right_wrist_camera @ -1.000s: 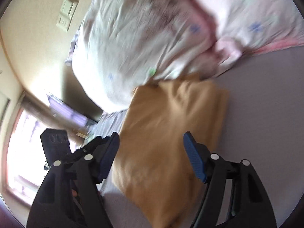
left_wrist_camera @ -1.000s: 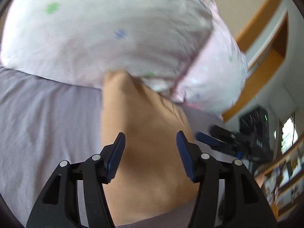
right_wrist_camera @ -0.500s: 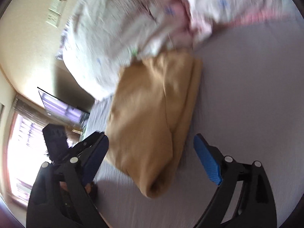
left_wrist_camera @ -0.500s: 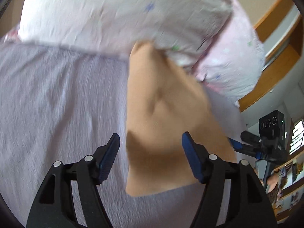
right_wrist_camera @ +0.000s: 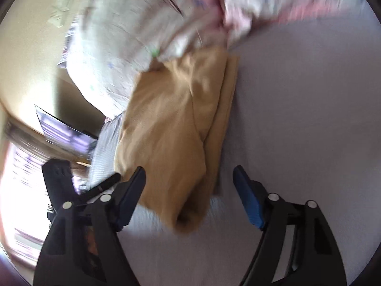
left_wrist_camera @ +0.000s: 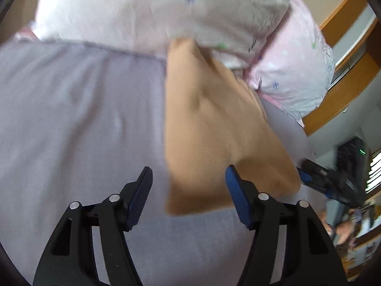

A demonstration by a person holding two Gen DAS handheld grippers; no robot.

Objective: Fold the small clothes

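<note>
A folded tan garment [left_wrist_camera: 214, 131] lies on the grey-lilac bed sheet [left_wrist_camera: 71, 119], its far end touching the pillows. It also shows in the right wrist view [right_wrist_camera: 176, 128], with layered folded edges on its right side. My left gripper [left_wrist_camera: 188, 178] is open and empty, just short of the garment's near edge. My right gripper [right_wrist_camera: 189, 178] is open and empty, above the garment's near rounded end. The right gripper also shows at the right of the left wrist view [left_wrist_camera: 331, 181].
A white pillow with small coloured prints [left_wrist_camera: 154, 9] and a pink one [left_wrist_camera: 293, 71] lie behind the garment. A wooden headboard or trim [left_wrist_camera: 343, 95] is at the right. A screen [right_wrist_camera: 64, 131] and a bright window [right_wrist_camera: 14, 190] are at the left.
Both grippers have drawn back from the garment, open throughout. The garment lies flat on the sheet and more bare sheet shows around it.
</note>
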